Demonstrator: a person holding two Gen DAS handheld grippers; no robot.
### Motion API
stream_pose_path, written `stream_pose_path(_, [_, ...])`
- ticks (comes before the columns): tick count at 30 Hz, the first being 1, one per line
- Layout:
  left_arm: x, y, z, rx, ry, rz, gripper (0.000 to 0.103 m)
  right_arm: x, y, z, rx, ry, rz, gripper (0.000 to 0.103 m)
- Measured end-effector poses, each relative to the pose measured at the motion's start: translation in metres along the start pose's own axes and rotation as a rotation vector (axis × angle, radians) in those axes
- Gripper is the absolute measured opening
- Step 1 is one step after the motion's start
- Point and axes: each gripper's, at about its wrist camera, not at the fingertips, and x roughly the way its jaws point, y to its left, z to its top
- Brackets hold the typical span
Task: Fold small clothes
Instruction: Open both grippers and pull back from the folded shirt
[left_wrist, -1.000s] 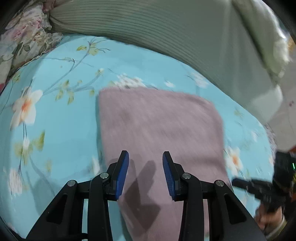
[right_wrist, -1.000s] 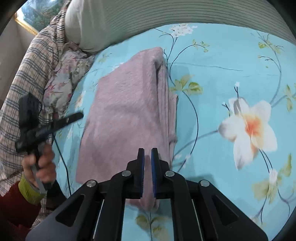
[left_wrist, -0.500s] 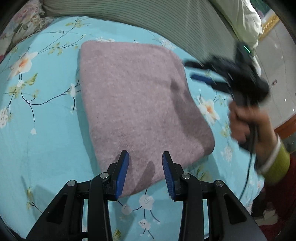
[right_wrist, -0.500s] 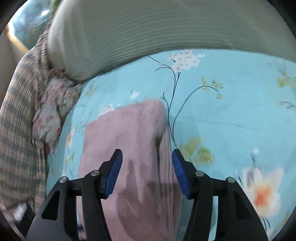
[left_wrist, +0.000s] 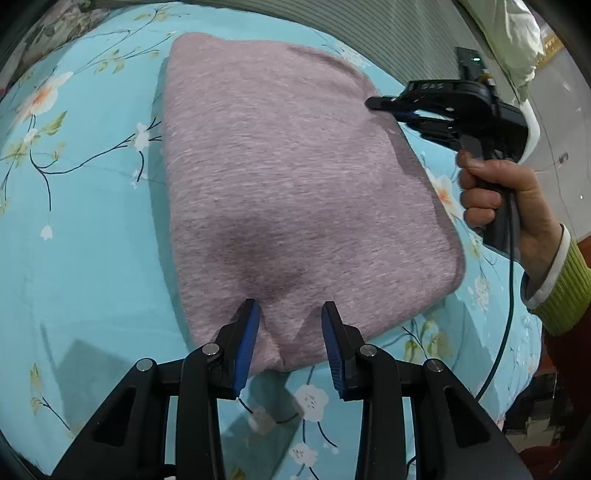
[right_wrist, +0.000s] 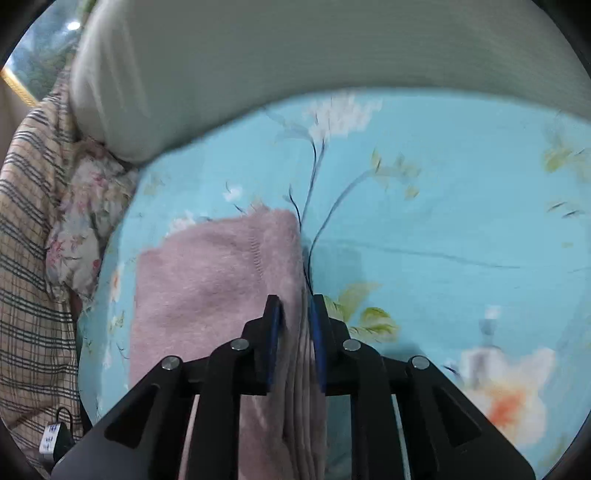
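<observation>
The folded pink garment (left_wrist: 295, 177) sits mid-bed on the blue floral sheet (left_wrist: 81, 258). Left claw (left_wrist: 290, 345) straddles its near edge, jaws narrowing but not pinching yet. Right claw (right_wrist: 295, 347), nearly shut, grips the layered far edge; I'd guess it could miss a layer and undo the fold.

The right tool (left_wrist: 402, 110) has small pale letters on top of its black body, above the pink folded cloth (left_wrist: 295, 177), but they are too blurred to read.

Fuzzy mauve knit garment (left_wrist: 295, 184) (matt), smooth floral cotton sheet (left_wrist: 92, 221)
</observation>
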Motion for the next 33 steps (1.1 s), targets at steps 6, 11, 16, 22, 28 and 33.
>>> stream_pose_path(6, [-0.008, 0.002, -0.007, 0.008, 0.0, -0.024, 0.034, -0.055, 0.048, -0.061, -0.139, 0.044, 0.151, 0.019])
stream_pose_path(11, [-0.027, -0.004, -0.004, 0.019, -0.048, -0.026, 0.034, -0.051, 0.051, -0.115, -0.19, 0.136, 0.1, 0.019])
stream_pose_path(16, [-0.044, 0.01, 0.026, -0.034, -0.146, -0.002, 0.034, -0.05, 0.043, -0.114, -0.158, 0.101, 0.103, 0.019])
stream_pose_path(22, [-0.028, 0.027, 0.067, -0.077, -0.168, 0.03, 0.034, -0.011, 0.037, -0.094, -0.169, 0.14, 0.009, 0.015])
stream_pose_path(28, [-0.002, 0.035, 0.07, -0.09, -0.112, 0.077, 0.036, 0.0, 0.025, -0.1, -0.124, 0.152, 0.027, 0.013])
stream_pose_path(33, [-0.016, 0.025, 0.063, -0.059, -0.121, 0.089, 0.033, -0.029, 0.023, -0.108, -0.131, 0.135, 0.047, 0.017])
